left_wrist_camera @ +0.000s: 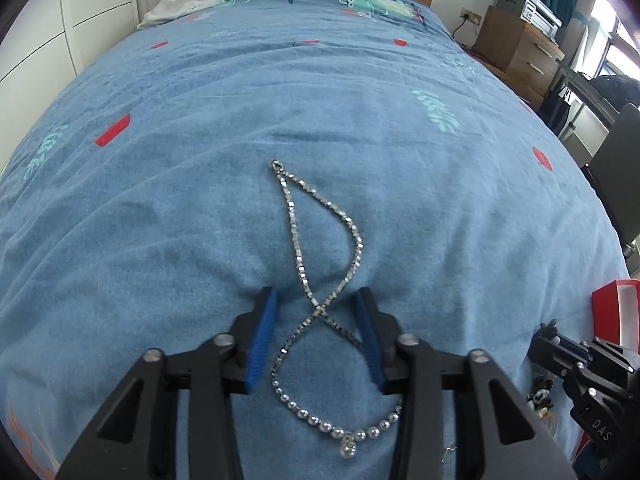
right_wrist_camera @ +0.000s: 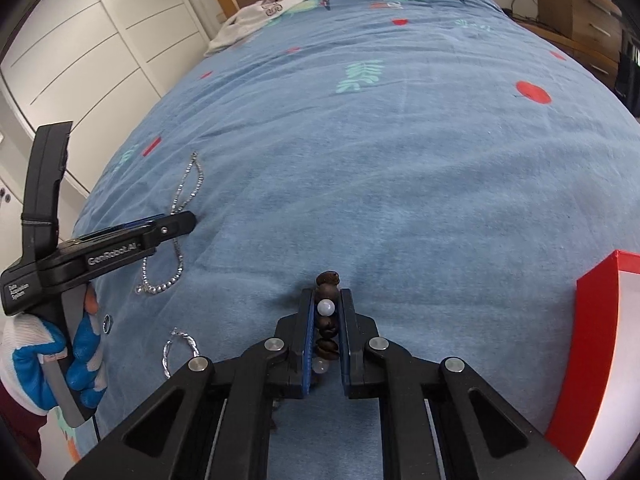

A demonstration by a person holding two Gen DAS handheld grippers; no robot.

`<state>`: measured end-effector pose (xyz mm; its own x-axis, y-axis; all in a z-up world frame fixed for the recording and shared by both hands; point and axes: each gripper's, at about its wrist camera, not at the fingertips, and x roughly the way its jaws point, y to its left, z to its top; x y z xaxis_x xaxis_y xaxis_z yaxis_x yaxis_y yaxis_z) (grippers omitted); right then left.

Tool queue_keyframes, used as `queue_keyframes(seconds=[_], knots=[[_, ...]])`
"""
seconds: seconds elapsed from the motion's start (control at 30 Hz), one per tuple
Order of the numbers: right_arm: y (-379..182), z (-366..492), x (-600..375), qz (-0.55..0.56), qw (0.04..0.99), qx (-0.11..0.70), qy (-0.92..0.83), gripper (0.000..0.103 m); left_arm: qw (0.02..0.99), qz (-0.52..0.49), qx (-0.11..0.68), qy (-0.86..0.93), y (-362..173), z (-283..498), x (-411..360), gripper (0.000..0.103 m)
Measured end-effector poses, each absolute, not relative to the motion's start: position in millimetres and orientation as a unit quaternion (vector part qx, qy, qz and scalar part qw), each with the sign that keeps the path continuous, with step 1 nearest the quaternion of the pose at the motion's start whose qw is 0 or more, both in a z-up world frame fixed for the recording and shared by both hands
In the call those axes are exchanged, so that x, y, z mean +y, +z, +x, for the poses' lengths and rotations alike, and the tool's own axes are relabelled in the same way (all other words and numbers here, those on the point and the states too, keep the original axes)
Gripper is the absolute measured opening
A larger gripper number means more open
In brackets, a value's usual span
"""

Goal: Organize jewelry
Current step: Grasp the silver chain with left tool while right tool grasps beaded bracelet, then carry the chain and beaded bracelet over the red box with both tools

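A silver necklace (left_wrist_camera: pixel 320 308) lies in a figure-eight on the blue bedspread, its pearl end and pendant nearest me. My left gripper (left_wrist_camera: pixel 316 300) is open, its blue pads straddling the necklace's crossing point, low over the fabric. The necklace (right_wrist_camera: pixel 178 236) and left gripper (right_wrist_camera: pixel 176 222) also show in the right wrist view. My right gripper (right_wrist_camera: pixel 326 296) is shut on a bracelet of dark brown and white beads (right_wrist_camera: pixel 326 320). A red jewelry box (right_wrist_camera: pixel 600 360) with a white lining stands at the right; it also shows in the left wrist view (left_wrist_camera: pixel 616 312).
A small ring (right_wrist_camera: pixel 106 323) and a thin silver chain (right_wrist_camera: pixel 180 350) lie on the bedspread (right_wrist_camera: pixel 400 160) near the left hand. White clothing (right_wrist_camera: pixel 260 16) lies by the wooden headboard. White wardrobes stand left; a wooden drawer unit (left_wrist_camera: pixel 520 52) stands right.
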<state>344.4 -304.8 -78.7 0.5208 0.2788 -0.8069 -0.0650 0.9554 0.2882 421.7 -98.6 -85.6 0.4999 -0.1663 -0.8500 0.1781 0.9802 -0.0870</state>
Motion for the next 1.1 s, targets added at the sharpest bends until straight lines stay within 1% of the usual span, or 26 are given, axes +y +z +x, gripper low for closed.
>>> queue_keyframes(seconds=[0.03,0.1,0.2,0.37,0.6,0.8,1.1], knots=[[-78,343,-305,0.114,0.866,0.475,0.103,0.011,0.867,0.006,0.489,-0.099,-85,422,-99,0.017],[-76,342,-304,0.116,0.869,0.47,0.104,0.011,0.867,0.002,0.489,-0.101,-83,422,-98,0.007],[-70,339,-305,0.119,0.872,0.462,0.11,0.011,0.867,-0.003,0.487,-0.102,-80,420,-97,0.003],[-55,332,-304,0.118,0.879,0.447,0.115,0.011,0.87,-0.015,0.482,-0.105,-68,415,-92,0.002],[-23,316,-302,0.113,0.89,0.424,0.122,0.011,0.88,-0.016,0.463,-0.106,-34,398,-87,0.002],[19,293,-302,0.108,0.903,0.397,0.121,0.011,0.892,-0.015,0.436,-0.115,12,373,-89,0.002],[93,239,-308,0.104,0.926,0.347,0.109,0.011,0.915,-0.005,0.381,-0.134,100,316,-100,0.002]])
